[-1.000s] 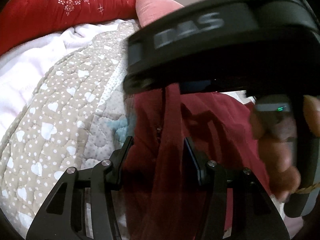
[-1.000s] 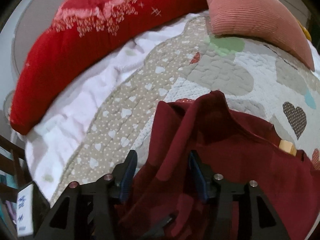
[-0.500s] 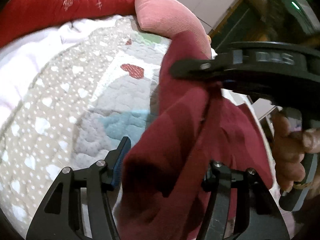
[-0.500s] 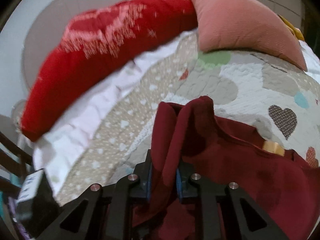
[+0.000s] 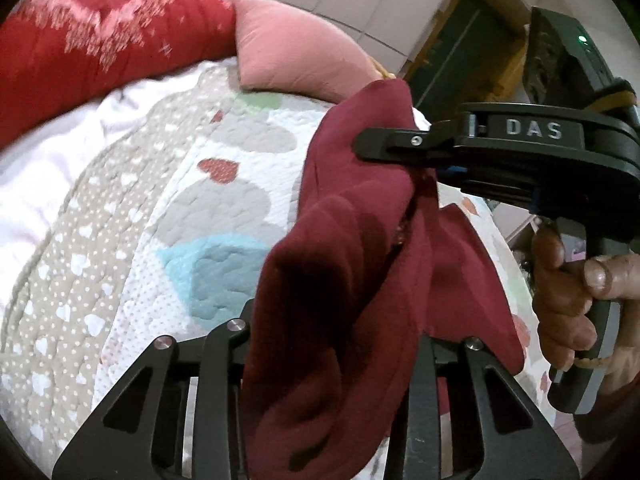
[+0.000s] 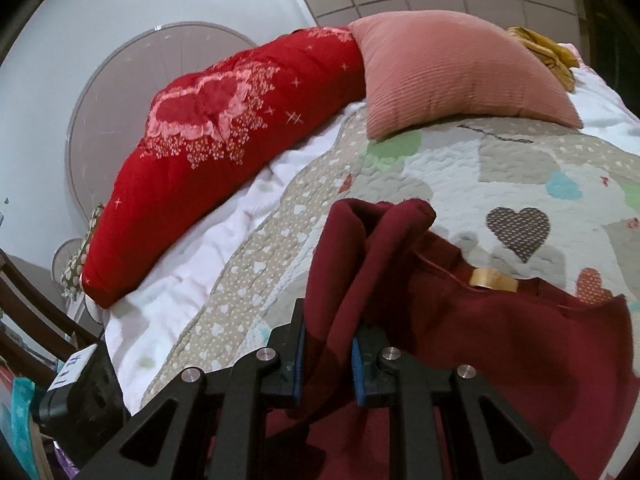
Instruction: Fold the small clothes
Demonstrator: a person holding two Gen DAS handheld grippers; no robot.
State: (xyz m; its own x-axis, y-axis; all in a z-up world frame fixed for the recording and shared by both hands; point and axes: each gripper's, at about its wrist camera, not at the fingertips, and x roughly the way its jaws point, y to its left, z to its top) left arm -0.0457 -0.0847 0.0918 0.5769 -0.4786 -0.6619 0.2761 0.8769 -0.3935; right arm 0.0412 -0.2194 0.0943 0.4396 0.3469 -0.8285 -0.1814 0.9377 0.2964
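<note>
Left tongs (image 5: 332, 344) first: jaws closing on a bunched fold of the maroon garment (image 5: 360, 264), cloth packed between them and spilling over the near side. From here the fabric climbs up and away to the right, straight to the right tongs (image 5: 384, 144), which are clenched on its far upper edge with a hand (image 5: 568, 304) on the grip. So the long axis runs tongs to tongs, a slack ridge lifted off the quilt (image 5: 168, 208).

Over to the right view: the right tongs (image 6: 328, 364) have a doubled fold pinched between blue pads (image 6: 298, 364), with the rest of the garment (image 6: 480, 340) trailing right and down onto the quilt (image 6: 520, 168), tan label (image 6: 490, 280) facing up. Both hands are on it; the bulk lies nearer the right one. My read: the fold goes across that ridge, with the free body still draped to the right
</note>
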